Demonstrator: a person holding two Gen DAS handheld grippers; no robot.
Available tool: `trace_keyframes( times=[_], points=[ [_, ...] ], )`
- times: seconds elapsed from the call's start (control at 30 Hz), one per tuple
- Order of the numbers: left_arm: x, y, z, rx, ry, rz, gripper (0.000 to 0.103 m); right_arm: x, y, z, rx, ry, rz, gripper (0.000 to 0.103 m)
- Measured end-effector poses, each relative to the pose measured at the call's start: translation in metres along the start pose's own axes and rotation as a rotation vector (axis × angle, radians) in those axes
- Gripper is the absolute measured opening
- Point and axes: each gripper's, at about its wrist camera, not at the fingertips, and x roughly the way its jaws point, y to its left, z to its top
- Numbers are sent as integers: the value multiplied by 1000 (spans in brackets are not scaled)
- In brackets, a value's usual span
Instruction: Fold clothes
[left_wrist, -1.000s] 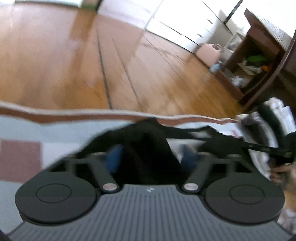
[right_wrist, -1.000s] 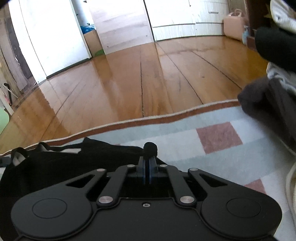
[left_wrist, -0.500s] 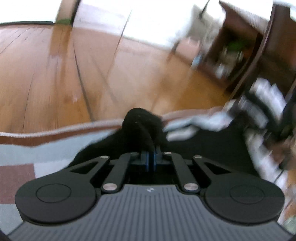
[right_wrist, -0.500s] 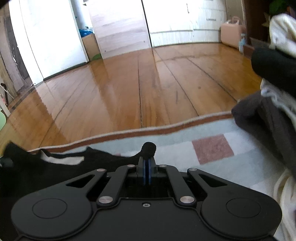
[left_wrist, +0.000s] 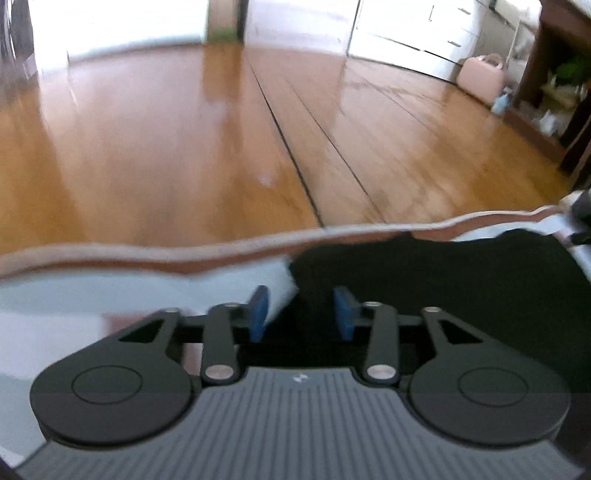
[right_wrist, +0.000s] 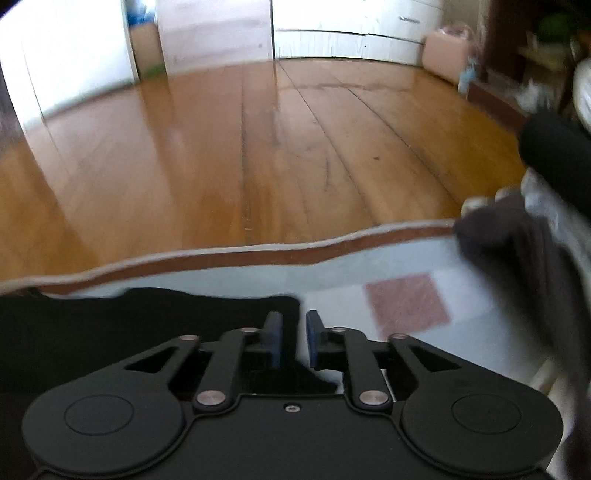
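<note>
A black garment (left_wrist: 443, 288) lies flat on the pale blue rug (left_wrist: 92, 295), close to the rug's brown border. My left gripper (left_wrist: 301, 314) hovers over the garment's left edge. Its jaws are opening; the blue pads (left_wrist: 258, 314) stand apart with cloth below them, not pinched. In the right wrist view the same black garment (right_wrist: 129, 325) fills the lower left. My right gripper (right_wrist: 294, 339) sits at the garment's right edge, its jaws opening with a narrow gap and no cloth pressed between the pads.
A pile of other clothes, dark grey (right_wrist: 517, 251) and black (right_wrist: 561, 155), lies at the right on the rug (right_wrist: 369, 266). Beyond the rug stretches a shiny wooden floor (left_wrist: 221, 140). Far right stand a pink bag (left_wrist: 484, 75) and a dark wooden shelf (left_wrist: 554, 74).
Both grippers were shut on pinches of the black cloth half a second ago and have let go. The garment has dropped flat on the rug. Both views have shifted.
</note>
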Motion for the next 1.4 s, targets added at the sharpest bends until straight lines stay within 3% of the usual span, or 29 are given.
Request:
trace_keyframes(
  times=[0.03,0.1,0.2,0.3,0.37,0.43,0.53,0.63,0.77,0.87,0.93,1.03,1.13,1.17,1.27,1.4],
  points=[
    [-7,-1,2,10,-19,6,49,-9,-2,-7,30,-10,49,31],
    [-21,2,6,-21,-46,-76,50,-27,-3,-24,57,-25,150,37],
    [-28,-9,6,-17,1,-203,63,-36,12,-50,-38,24,204,45],
    [-20,-28,-5,74,87,-132,63,-41,13,-76,-104,49,139,45],
    [-11,-33,-17,143,192,-28,65,-45,8,-92,-126,52,92,45],
    [-8,-23,-26,135,238,36,79,-52,-9,-98,-55,46,58,52],
    [-19,11,-25,-50,273,36,80,-67,-33,-107,72,37,38,57],
    [-36,34,-34,-200,238,21,76,-87,-50,-126,211,17,85,59],
    [-67,6,-34,-120,117,29,76,-113,-73,-154,409,-6,166,60],
    [-71,-45,-27,-9,117,49,76,-111,-88,-179,578,12,175,60],
    [-67,-71,-25,-27,142,-37,76,-108,-94,-188,639,4,214,61],
    [-52,-102,-32,-130,217,-209,76,-103,-100,-188,694,-9,317,62],
    [-22,-116,-48,-274,361,-392,76,-90,-100,-180,754,0,411,65],
    [-15,-118,-50,-284,391,-412,76,-86,-98,-174,743,4,413,65],
    [-11,-123,-43,-212,372,-396,77,-75,-89,-158,705,15,413,66],
    [-12,-114,-42,-223,356,-375,77,-58,-78,-130,541,44,313,67]
  ],
)
